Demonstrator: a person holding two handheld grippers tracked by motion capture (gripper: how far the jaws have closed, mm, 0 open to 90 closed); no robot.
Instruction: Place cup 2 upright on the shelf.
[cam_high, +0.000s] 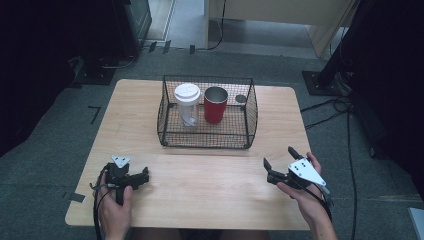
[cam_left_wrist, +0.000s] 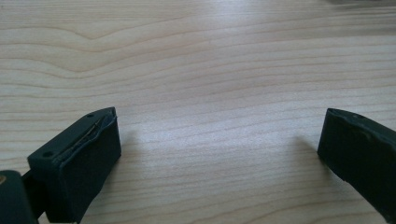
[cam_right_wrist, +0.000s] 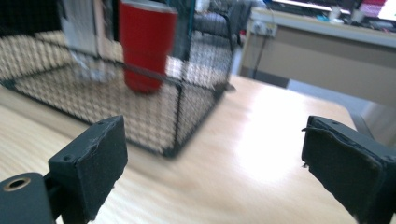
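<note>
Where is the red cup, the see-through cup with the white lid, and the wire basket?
Red cup (cam_high: 215, 107), high view, on its red side.
Clear cup (cam_high: 187, 91), high view, on its white lid.
Basket (cam_high: 205, 145), high view, on its front bottom rim.

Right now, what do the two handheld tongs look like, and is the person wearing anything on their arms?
Both tongs are black, each with two blocky, flat-faced jaws. The left tongs carry a small grey three-cornered plate on top and trail a black cable. The right tongs carry a larger grey plate with dark dots. No sleeves or gloves are visible on the forearms.
</note>
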